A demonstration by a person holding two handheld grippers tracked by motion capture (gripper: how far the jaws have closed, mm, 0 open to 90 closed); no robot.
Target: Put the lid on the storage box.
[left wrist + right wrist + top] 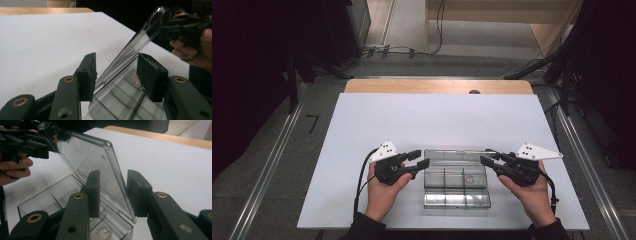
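A clear plastic compartment box [455, 178] lies on the white table [362, 130] between the two hands, toward the near edge. From the high view its hinged lid [455, 155] appears as a pale band along the box's far side, and its tilt is hard to judge there. The left gripper view shows the lid [130, 51] standing up at a slant, its edge running between that gripper's jaws. The left gripper [418, 159] sits at the box's left end with its jaws apart and no pad pressing on the lid. The right gripper [484, 160] is at the box's right end; its own view shows the lid's corner [107, 170] between jaws that stand apart. That view also reveals a small beaded ring [103, 232] in a near compartment, a faint circle [470, 178] from above.
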